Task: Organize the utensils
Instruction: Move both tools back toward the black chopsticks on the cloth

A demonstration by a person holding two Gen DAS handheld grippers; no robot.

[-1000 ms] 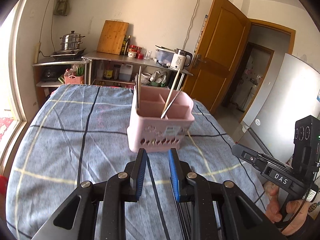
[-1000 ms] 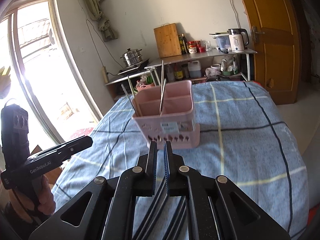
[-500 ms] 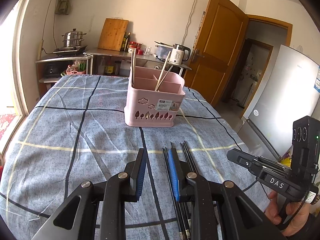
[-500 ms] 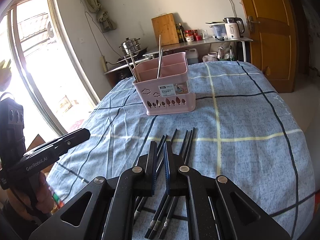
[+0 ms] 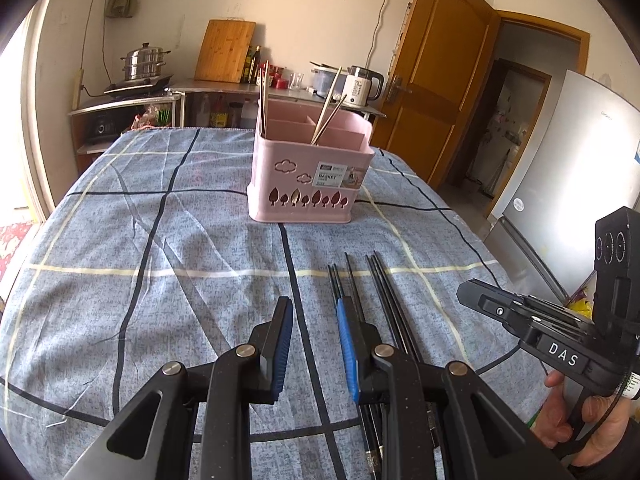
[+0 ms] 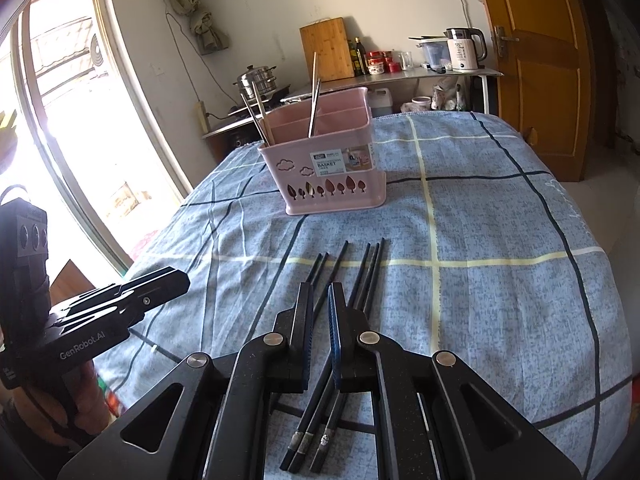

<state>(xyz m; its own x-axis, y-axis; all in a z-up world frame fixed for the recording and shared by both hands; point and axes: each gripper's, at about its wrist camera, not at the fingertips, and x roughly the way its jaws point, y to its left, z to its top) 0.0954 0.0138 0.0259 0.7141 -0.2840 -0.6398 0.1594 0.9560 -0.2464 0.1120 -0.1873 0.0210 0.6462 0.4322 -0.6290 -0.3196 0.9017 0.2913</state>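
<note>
A pink utensil basket (image 5: 304,184) (image 6: 332,176) stands upright on the blue checked tablecloth (image 5: 160,264), with pale chopsticks (image 5: 328,108) (image 6: 314,92) leaning in its compartments. Several black chopsticks (image 5: 376,280) (image 6: 364,276) lie side by side on the cloth in front of it. My left gripper (image 5: 313,306) hovers just left of them, open, with nothing between its pads. My right gripper (image 6: 320,294) hangs over the black chopsticks with its pads almost together, gripping nothing. Each gripper also shows in the other's view, the right gripper (image 5: 466,292) and the left gripper (image 6: 180,280), each held by a hand.
Behind the table, a metal counter (image 5: 280,94) carries a kettle (image 5: 362,86), jars, a cutting board (image 5: 226,50) and a steamer pot (image 5: 144,64). A wooden door (image 5: 436,80) and a fridge (image 5: 580,168) are on the right, and a bright window (image 6: 60,128) on the left.
Both grippers have drawn back from the basket and sunk toward the cloth. The black chopsticks have come into view under them. Neither gripper's jaws look different.
</note>
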